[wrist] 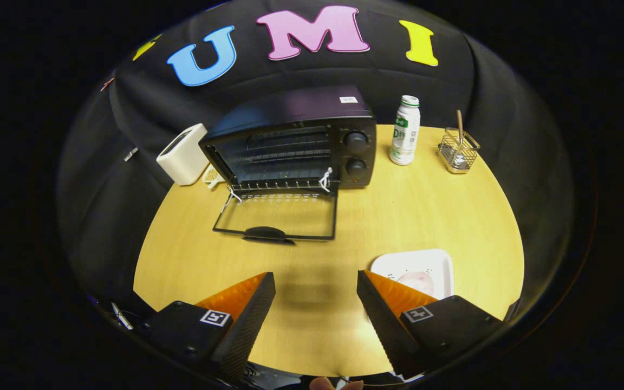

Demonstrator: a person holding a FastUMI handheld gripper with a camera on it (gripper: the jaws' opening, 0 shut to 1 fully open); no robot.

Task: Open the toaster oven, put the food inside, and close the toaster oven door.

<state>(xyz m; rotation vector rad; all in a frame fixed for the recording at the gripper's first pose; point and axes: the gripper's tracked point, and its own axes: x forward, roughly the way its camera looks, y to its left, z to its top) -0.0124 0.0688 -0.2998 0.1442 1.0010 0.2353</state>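
Observation:
A black toaster oven (296, 138) stands at the back of the round wooden table (442, 206), well beyond my fingers. Its glass door (277, 216) lies folded down flat on the table, handle toward me, and the wire rack inside shows bare. A white square plate (417, 265) with a pinkish piece of food (419, 281) on it sits just ahead of my right finger, partly hidden by it. My gripper (316, 281) hovers open above the near part of the table, with only bare wood between its fingers.
A white box-shaped appliance (183, 154) stands left of the oven. Right of the oven are a white and green bottle (405, 131) and a wire holder (457, 151) with a stick in it. Black cloth walls surround the table.

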